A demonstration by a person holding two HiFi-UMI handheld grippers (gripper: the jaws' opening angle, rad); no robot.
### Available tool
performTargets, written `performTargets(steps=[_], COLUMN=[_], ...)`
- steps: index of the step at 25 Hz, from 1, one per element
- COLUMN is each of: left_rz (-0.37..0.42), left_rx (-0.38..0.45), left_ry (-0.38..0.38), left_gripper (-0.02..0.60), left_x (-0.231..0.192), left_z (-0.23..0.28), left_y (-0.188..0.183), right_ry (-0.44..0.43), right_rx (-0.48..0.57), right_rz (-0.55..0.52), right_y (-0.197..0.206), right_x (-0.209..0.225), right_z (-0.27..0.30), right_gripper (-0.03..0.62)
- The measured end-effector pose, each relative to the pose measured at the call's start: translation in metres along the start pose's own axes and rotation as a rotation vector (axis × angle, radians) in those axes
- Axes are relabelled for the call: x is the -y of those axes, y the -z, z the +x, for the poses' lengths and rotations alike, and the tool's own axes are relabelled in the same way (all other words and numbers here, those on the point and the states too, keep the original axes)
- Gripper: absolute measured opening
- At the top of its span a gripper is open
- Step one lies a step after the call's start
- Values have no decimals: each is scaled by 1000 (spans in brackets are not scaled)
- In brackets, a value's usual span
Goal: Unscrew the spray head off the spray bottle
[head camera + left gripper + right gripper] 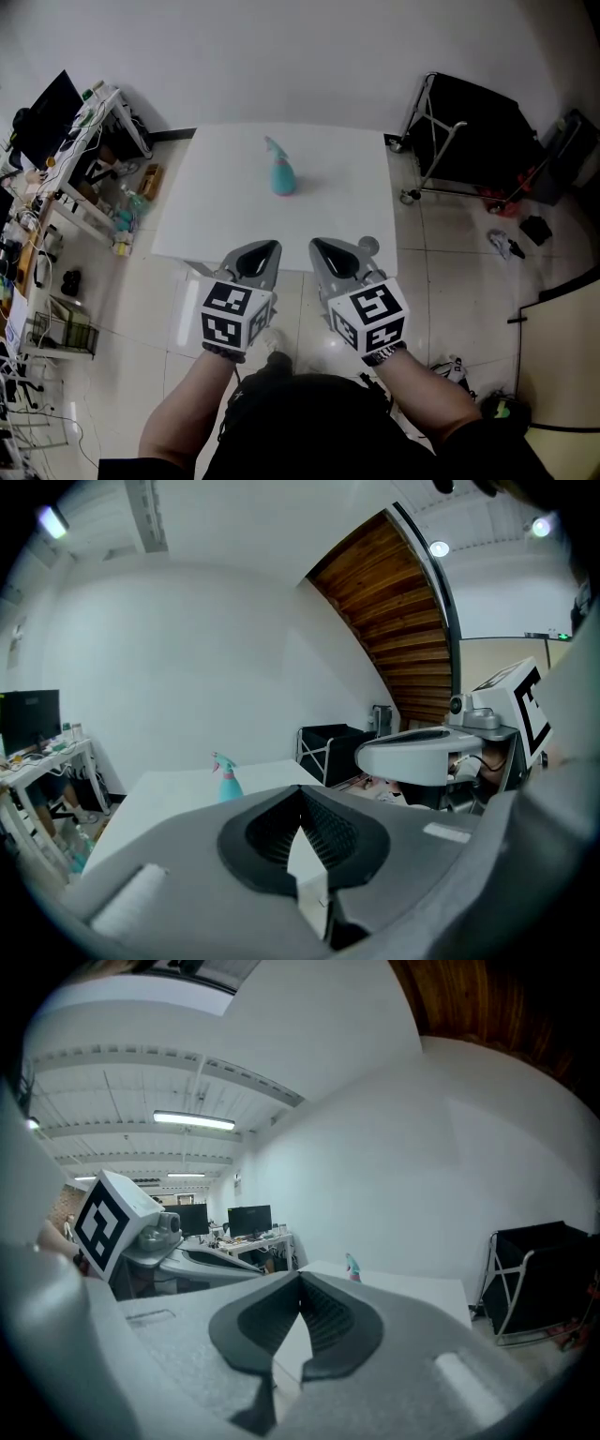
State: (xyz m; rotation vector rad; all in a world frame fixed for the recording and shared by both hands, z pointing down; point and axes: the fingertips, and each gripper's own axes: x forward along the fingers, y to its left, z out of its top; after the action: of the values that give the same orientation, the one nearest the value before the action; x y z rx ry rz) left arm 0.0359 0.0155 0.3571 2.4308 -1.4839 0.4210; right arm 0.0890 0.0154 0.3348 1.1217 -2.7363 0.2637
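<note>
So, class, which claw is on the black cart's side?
The right claw; the black cart stands off its side, while the left claw is nearer the cluttered shelves.

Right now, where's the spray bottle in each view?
Head view: bottle at upper centre, upright on the table.
Left gripper view: bottle left of centre, on the table.
Right gripper view: bottle tiny, just right of centre.
Shared landmark: black cart, right of the table in all three.
</note>
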Motion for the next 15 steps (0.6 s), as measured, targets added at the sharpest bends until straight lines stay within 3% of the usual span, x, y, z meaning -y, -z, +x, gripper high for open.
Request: performTargets(steps=[15], left_rz=[-16], left_rx=[9], left_ry=[52], left_gripper=[15], left_x=[-53], left_z=[29], left_y=[-10], right_ry=[53], right_rx=[-35], right_rz=[-30], right_y=[-10], right_x=[11], right_z=[56], right_gripper=[-11])
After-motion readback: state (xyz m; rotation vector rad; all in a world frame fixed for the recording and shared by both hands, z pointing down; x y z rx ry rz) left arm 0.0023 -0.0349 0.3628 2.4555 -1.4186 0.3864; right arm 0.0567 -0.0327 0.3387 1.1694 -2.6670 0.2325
